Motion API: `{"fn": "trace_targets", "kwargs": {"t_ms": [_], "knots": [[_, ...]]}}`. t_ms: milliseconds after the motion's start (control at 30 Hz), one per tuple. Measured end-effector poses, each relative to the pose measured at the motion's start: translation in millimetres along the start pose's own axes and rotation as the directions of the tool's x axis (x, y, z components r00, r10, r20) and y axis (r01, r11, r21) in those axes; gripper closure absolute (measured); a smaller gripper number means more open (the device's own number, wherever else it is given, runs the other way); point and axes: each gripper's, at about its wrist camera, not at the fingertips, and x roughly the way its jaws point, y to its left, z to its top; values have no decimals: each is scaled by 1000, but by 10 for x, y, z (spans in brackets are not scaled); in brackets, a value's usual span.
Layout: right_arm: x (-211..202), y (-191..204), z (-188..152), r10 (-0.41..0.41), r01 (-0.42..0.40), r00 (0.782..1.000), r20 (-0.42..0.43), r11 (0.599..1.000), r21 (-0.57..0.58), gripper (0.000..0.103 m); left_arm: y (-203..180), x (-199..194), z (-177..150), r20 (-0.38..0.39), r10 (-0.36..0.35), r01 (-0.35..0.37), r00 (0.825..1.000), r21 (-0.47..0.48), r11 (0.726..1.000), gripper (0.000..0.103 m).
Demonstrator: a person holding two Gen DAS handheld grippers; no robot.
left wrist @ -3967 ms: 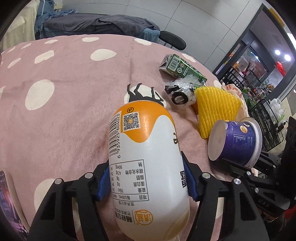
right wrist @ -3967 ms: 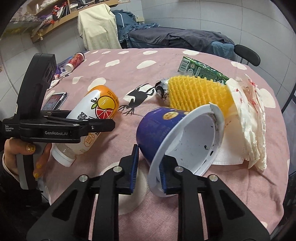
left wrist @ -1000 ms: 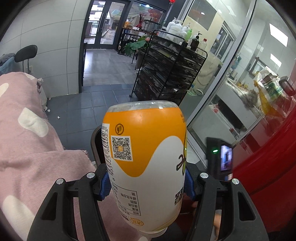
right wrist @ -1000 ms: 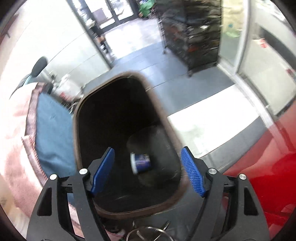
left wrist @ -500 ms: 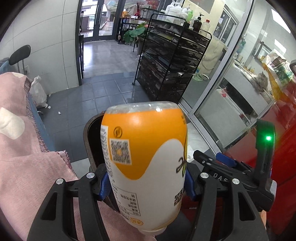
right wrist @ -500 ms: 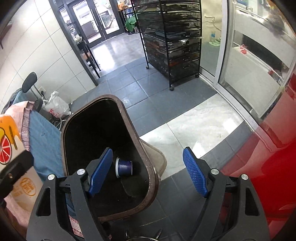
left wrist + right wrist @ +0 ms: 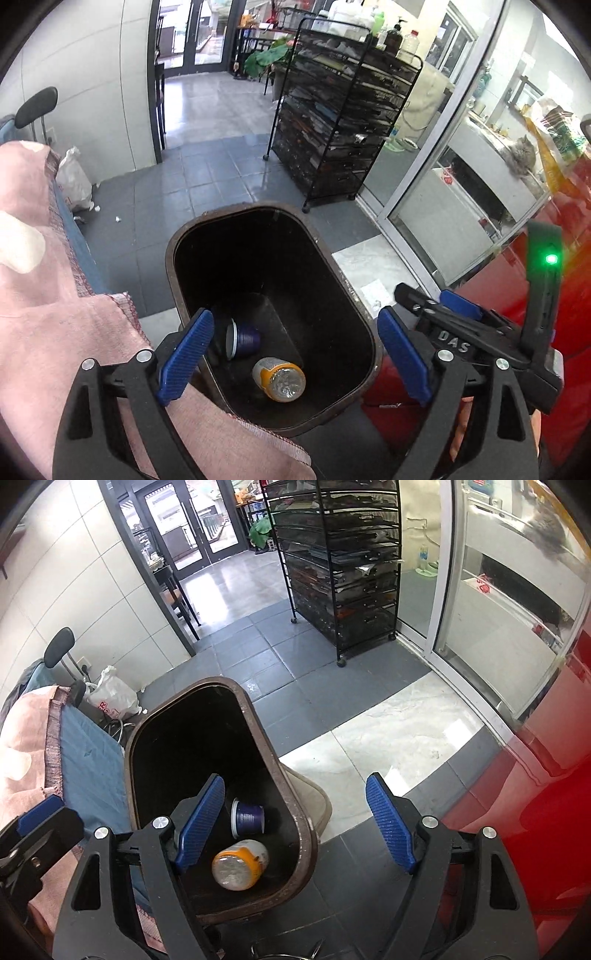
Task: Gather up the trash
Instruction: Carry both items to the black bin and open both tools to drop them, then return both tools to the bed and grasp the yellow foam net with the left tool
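A dark brown trash bin (image 7: pixel 255 212) stands on the floor beside the table. Inside it lie an orange-and-white drink bottle (image 7: pixel 279 378) and a purple cup (image 7: pixel 243 338). My left gripper (image 7: pixel 293 358) is open and empty above the bin. My right gripper (image 7: pixel 295 819) is open and empty over the bin's right rim (image 7: pixel 275 768). The bottle (image 7: pixel 239 864) and the cup (image 7: pixel 246 818) also show in the right wrist view. The right gripper (image 7: pixel 458 314) is seen at the right of the left wrist view.
A pink spotted tablecloth (image 7: pixel 44 325) hangs at the left over blue fabric (image 7: pixel 88 771). A black wire shelf cart (image 7: pixel 343 565) stands on the grey tiled floor. A white plastic bag (image 7: pixel 110 698) lies by the wall. A red surface (image 7: pixel 546 830) fills the right.
My left gripper has opened and let go of the bottle, which now lies in the bin beside the cup. The right gripper stays open near the bin.
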Motion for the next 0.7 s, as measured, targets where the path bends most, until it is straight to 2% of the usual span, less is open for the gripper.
{"fn": "trace_targets", "kwargs": {"t_ms": [200, 233, 433, 533, 600, 700], "knots": [[-114, 152, 39, 20, -20, 1000, 20, 999, -30, 24, -36, -346, -5, 65, -51, 51, 997, -4, 999, 10], [-132, 181, 46, 25, -24, 999, 23, 999, -36, 21, -46, -405, 1, 76, -57, 57, 995, -2, 998, 9], [-312, 450, 76, 69, -63, 996, 57, 993, -95, 19, -2, -805, -11, 144, -71, 73, 987, -11, 997, 7], [-417, 604, 88, 99, -90, 993, 69, 988, -125, 19, 114, -989, -36, 170, -61, 69, 984, -45, 997, 6], [-490, 710, 89, 126, -115, 989, 74, 983, -144, 14, 191, -1122, -69, 193, -48, 62, 980, -66, 996, 6], [-613, 919, 56, 171, -153, 982, 85, 971, -184, 12, 295, -1313, -133, 220, 8, 9, 975, -75, 997, 6]]}}
